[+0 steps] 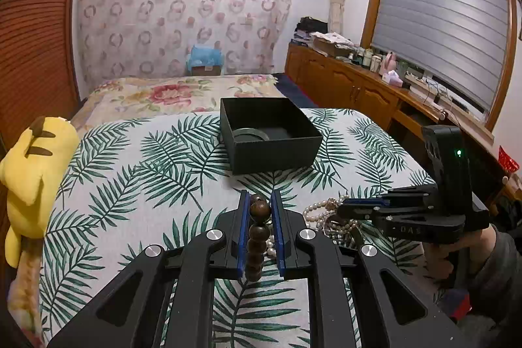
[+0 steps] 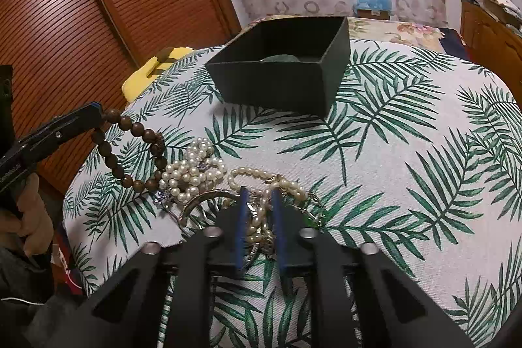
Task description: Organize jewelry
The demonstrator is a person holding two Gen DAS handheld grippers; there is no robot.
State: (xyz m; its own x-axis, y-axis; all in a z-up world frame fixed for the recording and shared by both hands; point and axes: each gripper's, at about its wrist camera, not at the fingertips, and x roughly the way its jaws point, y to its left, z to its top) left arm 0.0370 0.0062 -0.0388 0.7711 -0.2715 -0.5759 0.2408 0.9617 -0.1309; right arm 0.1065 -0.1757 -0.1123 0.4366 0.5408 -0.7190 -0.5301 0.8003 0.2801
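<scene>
L gripper point(image 1: 260, 207) is clamped on a brown bead bracelet point(image 2: 130, 149). R gripper point(image 2: 259, 201) is closed on a pearl strand point(image 2: 261, 217) (tangled pile), w/ an open black box point(image 1: 267, 132) beyond on the leaf-print cloth point(image 1: 130, 168).

Right gripper point(image 2: 259, 201) closed on pearl strand point(image 2: 261, 217) within jewelry pile point(image 2: 208, 181) on leaf-print cloth point(image 2: 391, 172). Left gripper point(image 2: 94, 113) clamps wooden bead bracelet point(image 2: 130, 152) at left. Open black box point(image 2: 277, 77) beyond
</scene>
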